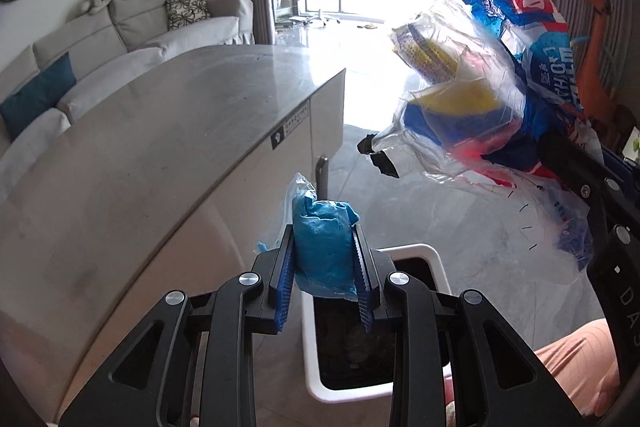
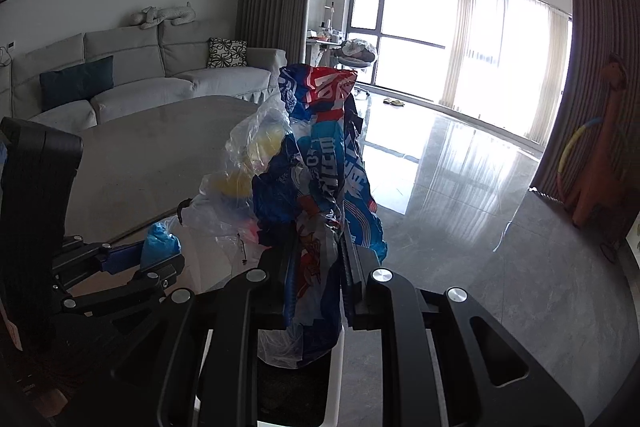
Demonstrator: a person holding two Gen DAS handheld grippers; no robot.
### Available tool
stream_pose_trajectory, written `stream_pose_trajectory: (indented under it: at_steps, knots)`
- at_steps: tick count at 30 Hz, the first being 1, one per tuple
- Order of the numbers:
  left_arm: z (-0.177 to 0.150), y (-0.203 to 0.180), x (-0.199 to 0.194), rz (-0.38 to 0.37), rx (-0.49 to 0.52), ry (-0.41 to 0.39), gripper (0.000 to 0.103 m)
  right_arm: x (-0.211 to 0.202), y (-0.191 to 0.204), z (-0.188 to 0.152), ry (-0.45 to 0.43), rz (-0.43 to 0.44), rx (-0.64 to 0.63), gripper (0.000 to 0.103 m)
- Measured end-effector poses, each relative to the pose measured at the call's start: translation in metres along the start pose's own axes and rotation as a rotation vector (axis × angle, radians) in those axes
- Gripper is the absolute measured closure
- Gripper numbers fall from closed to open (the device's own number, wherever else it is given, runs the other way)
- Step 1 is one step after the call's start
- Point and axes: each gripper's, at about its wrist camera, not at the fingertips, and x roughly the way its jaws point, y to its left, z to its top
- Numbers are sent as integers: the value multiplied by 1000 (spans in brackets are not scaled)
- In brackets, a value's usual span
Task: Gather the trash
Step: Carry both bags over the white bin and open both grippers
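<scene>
My left gripper is shut on a crumpled blue plastic wad with a bit of clear film. It hangs just above the open white trash bin, which stands on the floor beside the table and has dark contents inside. My right gripper is shut on a bunch of wrappers: blue, red and white printed bags with clear plastic and yellow pieces. In the left wrist view this bunch of wrappers hangs up at the right, above and beyond the bin. In the right wrist view the left gripper shows at lower left with its blue wad.
A grey stone-topped table fills the left, its corner close to the bin. A light sofa with cushions stands behind it. Glossy grey floor runs to bright windows. An orange toy giraffe stands by the curtain at right. A person's knee shows at lower right.
</scene>
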Motion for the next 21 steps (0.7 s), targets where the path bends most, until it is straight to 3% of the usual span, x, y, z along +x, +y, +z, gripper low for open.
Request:
stream_pose_trajectory:
  at_steps: [8, 18, 20, 21]
  knots:
    - [-19, -33, 14, -42, 36, 59, 75, -1, -17, -20, 41, -30, 52, 84]
    - [-23, -46, 45, -25, 72, 121, 72, 8, -26, -49, 112, -48, 111, 83]
    - [-23, -47, 54, -38, 70, 153, 48, 9, -28, -51, 116, -50, 114, 83]
    - [-24, -47, 58, -28, 75, 161, 17, 10, -28, -50, 119, -50, 115, 83]
